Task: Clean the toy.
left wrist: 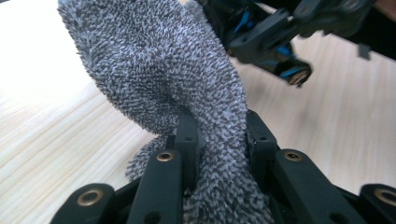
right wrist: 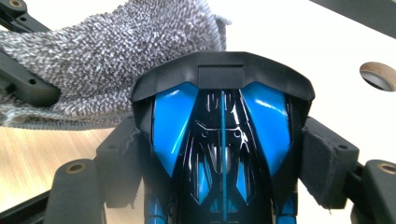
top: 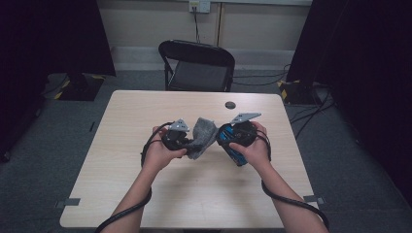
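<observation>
A fluffy grey cloth [top: 204,135] hangs between the two hands above the middle of the wooden table [top: 194,194]. My left gripper [top: 187,141] is shut on the cloth [left wrist: 159,70]; its jaws [left wrist: 217,135] pinch a bunched fold. My right gripper [top: 227,138] is shut on a black and blue toy car [top: 233,148], held by its sides between the padded jaws [right wrist: 222,154]. The car's nose [right wrist: 222,93] points at the cloth [right wrist: 107,51] and touches or nearly touches it. The car [left wrist: 271,42] sits just behind the cloth in the left gripper view.
A round cable hole [top: 230,105] lies in the tabletop beyond the hands, also the hole [right wrist: 379,74] at the right. A black folding chair [top: 199,65] stands behind the far edge. Cables trail from both grippers toward the near edge.
</observation>
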The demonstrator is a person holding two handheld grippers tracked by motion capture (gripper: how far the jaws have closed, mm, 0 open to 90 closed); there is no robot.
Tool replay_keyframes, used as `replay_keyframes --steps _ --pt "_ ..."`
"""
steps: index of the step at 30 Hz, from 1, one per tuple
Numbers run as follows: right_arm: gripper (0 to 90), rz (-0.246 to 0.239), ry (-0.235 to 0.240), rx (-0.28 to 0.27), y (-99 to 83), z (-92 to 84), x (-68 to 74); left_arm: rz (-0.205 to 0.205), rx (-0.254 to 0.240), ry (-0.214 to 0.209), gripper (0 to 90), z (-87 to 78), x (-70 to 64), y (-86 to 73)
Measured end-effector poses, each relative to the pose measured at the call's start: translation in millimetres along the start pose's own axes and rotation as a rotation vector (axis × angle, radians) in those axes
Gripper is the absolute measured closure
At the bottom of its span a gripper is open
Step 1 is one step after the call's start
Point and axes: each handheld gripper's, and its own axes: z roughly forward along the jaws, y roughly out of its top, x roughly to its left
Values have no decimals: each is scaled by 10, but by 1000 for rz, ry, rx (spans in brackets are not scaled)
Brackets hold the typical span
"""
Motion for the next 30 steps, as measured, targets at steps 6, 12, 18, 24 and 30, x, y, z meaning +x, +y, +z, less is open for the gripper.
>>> replay_keyframes --steps 6,12,18,24,30 --pt "256 1 11 -10 9 -32 0 -19 4 93 722 -45 81 -28" --pt "257 -3 18 -15 3 -44 30 -46 -4 175 722 -95 157 -26" --pt "257 -22 25 -14 9 -57 72 -74 5 291 724 -142 257 -51" --pt "256 -18 28 -21 7 -79 50 -78 -14 264 723 -106 254 -71" --pt "257 -23 38 -31 65 -77 101 -56 -7 240 723 29 163 -2"
